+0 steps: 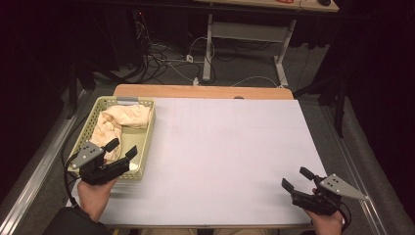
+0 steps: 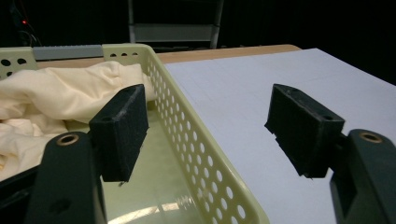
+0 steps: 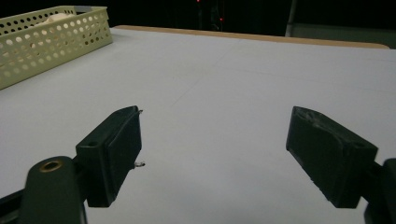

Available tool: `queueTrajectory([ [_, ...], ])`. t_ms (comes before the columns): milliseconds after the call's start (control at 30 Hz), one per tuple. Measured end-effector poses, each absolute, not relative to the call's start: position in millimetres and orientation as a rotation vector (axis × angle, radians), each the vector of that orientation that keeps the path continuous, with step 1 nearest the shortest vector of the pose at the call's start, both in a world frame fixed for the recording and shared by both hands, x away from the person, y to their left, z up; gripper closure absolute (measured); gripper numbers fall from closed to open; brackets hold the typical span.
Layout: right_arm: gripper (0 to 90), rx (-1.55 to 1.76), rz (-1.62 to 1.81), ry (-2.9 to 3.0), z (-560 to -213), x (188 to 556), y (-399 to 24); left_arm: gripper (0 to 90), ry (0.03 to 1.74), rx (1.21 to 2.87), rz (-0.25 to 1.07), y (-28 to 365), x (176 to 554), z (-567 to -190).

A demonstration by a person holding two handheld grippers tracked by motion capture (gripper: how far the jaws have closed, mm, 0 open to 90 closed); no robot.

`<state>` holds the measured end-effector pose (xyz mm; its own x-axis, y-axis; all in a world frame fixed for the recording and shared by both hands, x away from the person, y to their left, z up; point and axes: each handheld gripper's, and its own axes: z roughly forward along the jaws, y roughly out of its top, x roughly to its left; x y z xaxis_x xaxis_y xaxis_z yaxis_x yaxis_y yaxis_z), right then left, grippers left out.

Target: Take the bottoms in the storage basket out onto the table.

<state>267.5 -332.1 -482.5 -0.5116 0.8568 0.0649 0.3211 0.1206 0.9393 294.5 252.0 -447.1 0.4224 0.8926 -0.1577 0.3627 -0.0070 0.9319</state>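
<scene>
Lying crumpled in the far half of the basket (image 1: 145,147), the cream cloth (image 1: 122,119), bunched against the far wall and the left side, leaving the near part of the basket floor bare and shiny. Seen again in the left gripper view as soft pale folds (image 2: 60,93) piled behind the left jaw, rising about to the rim of the perforated wall (image 2: 187,135). Sitting at the left edge of the table (image 1: 230,142), the pale green basket, its long side running away from the person, resting on the white sheet that covers the tabletop. Hovering over the near right corner of the basket, the left gripper (image 1: 121,149), jaws spread wide with nothing between them, one jaw over the basket floor and the other out past the wall over the white sheet; not touching the cloth, just short of it. Being held by a hand (image 1: 95,196) coming in from the bottom left. Waiting well apart at the near right corner of the table, the right gripper (image 1: 297,178), jaws likewise spread and gripping nothing, pointing across the bare white surface toward the basket (image 3: 51,42), which is showing far off at the upper left of the right gripper view.
</scene>
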Motion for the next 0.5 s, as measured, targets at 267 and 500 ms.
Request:
queueTrajectory([
  [267, 18.6, 1.136, 1.393, 1.898, -483, 267, -332, 27.6, 1.141, 1.588, 0.613, 251, 301, -441],
  [500, 18.6, 1.136, 1.394, 1.899, -483, 267, -332, 27.6, 1.144, 1.6, 0.608, 249, 307, -437],
])
